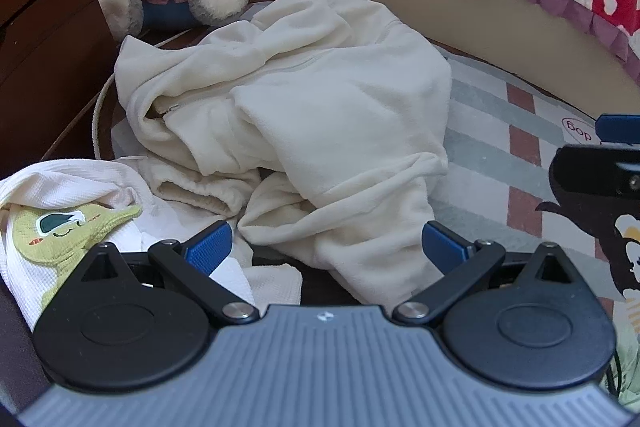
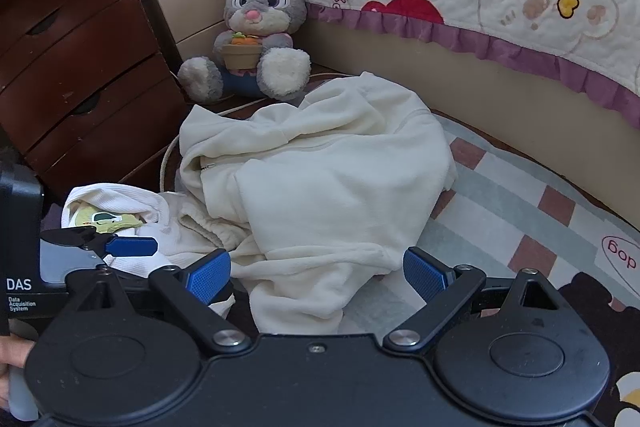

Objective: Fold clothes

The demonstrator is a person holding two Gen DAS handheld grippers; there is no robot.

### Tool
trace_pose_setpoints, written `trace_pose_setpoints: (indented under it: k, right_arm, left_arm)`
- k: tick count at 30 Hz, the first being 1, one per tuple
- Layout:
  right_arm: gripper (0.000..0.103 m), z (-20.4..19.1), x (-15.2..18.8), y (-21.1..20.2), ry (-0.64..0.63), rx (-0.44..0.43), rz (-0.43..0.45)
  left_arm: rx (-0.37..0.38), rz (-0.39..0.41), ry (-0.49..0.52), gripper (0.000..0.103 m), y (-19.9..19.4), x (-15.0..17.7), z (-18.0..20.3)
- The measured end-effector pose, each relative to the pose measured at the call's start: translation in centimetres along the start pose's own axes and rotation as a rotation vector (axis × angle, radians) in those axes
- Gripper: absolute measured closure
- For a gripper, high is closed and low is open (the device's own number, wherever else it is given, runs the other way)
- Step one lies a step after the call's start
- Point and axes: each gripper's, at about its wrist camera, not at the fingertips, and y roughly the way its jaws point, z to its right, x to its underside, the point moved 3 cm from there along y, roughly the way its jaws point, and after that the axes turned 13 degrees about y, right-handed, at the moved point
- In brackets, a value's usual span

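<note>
A crumpled cream fleece zip jacket is heaped on the striped rug. The left gripper and right gripper are both held spread wide, with nothing grasped, near its hem.

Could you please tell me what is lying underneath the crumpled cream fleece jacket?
The cream fleece jacket rests partly on a striped rug and dark floor; a white waffle garment sits beside it. Anything beneath its middle is covered.

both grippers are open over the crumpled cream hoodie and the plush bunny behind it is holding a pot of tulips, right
Not quite. In the right wrist view the plush bunny holds a pot of carrots, not tulips. The rest stands: the left gripper and right gripper are both open over the crumpled cream hoodie.
</note>
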Motion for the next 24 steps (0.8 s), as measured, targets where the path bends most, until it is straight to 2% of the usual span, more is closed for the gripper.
trace_pose_setpoints:
  k: [9, 15, 24]
  right_arm:
    - [0.007, -0.1, 0.0, -0.1, 0.0, 0.006, 0.005]
    - [0.007, 0.0, -0.1, 0.1, 0.004, 0.01, 0.007]
    - [0.007, -0.1, 0.1, 0.5, 0.001, 0.009, -0.003]
  left_arm:
    - [0.069, 0.051, -0.031, 0.003, -0.2, -0.2, -0.2]
    - [0.043, 0.074, -0.001, 0.004, -0.7, -0.2, -0.2]
    - [0.069, 0.11, 0.027, 0.004, -1.7, -0.3, 0.1]
